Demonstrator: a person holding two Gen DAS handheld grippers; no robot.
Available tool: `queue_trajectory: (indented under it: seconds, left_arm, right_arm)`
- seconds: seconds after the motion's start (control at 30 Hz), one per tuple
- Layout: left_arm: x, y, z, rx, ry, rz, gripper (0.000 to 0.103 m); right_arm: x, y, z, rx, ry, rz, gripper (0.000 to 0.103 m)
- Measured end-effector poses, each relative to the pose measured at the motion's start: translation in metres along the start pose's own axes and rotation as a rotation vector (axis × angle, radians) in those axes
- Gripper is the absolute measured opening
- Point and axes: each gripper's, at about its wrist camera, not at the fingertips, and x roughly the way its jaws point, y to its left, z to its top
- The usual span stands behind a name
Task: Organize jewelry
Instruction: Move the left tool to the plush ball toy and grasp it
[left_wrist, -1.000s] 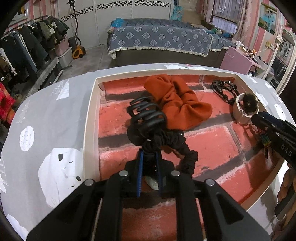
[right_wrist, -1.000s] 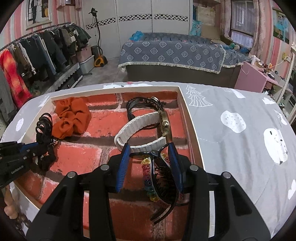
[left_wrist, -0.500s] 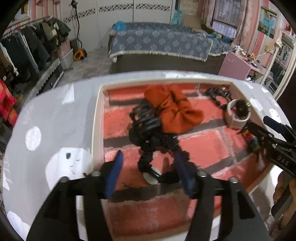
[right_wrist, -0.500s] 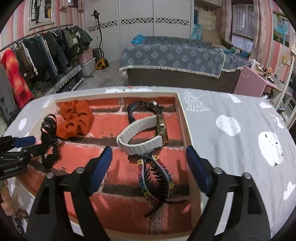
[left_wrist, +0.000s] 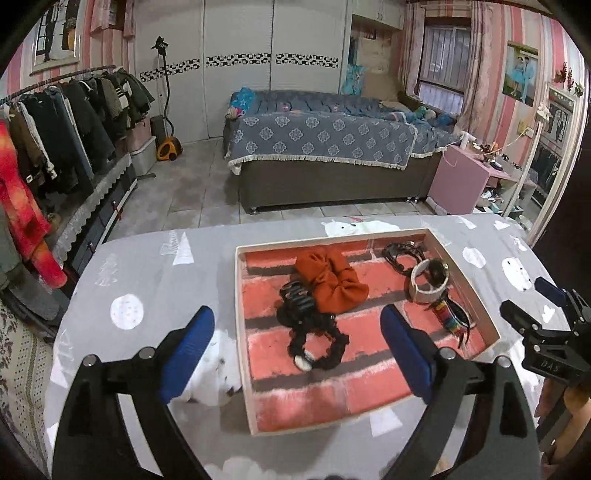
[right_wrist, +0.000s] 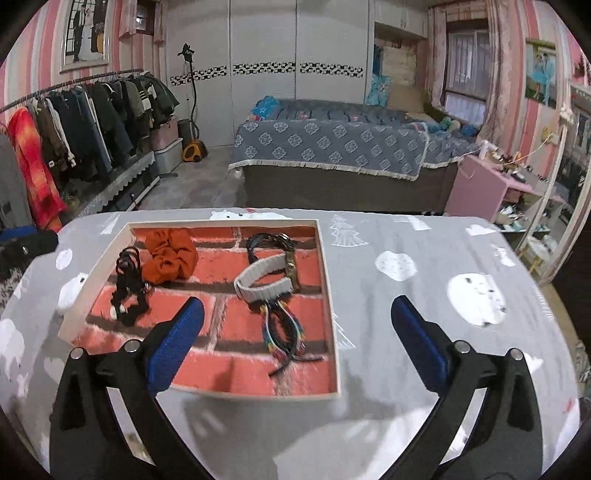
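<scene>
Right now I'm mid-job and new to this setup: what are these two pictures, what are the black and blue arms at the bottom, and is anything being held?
There is no robot here. A person holds a two-finger tool in each hand, and each tool carries a wide-angle camera looking along its fingers. One picture is from the left tool, the other from the right tool; the black arms with blue pads are each tool's own fingers.

Both tools have just been opening and now stand wide open with nothing between the pads, so nothing is held.

On the grey tablecloth sits a shallow tray lined with a brick pattern. In it lie an orange scrunchie, a black hair claw on a black scrunchie, a white-strapped watch, black bracelets and a colourful hair clip.
</scene>
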Motion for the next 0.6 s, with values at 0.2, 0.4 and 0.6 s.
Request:
queue_trajectory:
  seconds: [0.2, 0.4, 0.6]
  left_arm:
    - [-0.029, 0.008, -0.014, -0.001, -0.005, 0.024, 0.089]
    - [-0.065, 0.016, -0.027, -0.014, -0.051, 0.036, 0.091]
    - [-0.092, 0.019, -0.055, 0.011, -0.089, 0.055, 0.092]
  right_arm:
    - [-0.025, 0.001, -0.016, -0.003, -0.013, -0.03, 0.099]
    - [-0.05, 0.003, -0.036, 0.01, -0.019, -0.039, 0.099]
    - [-0.074, 0.014, -0.061, -0.029, -0.041, -0.058, 0.099]
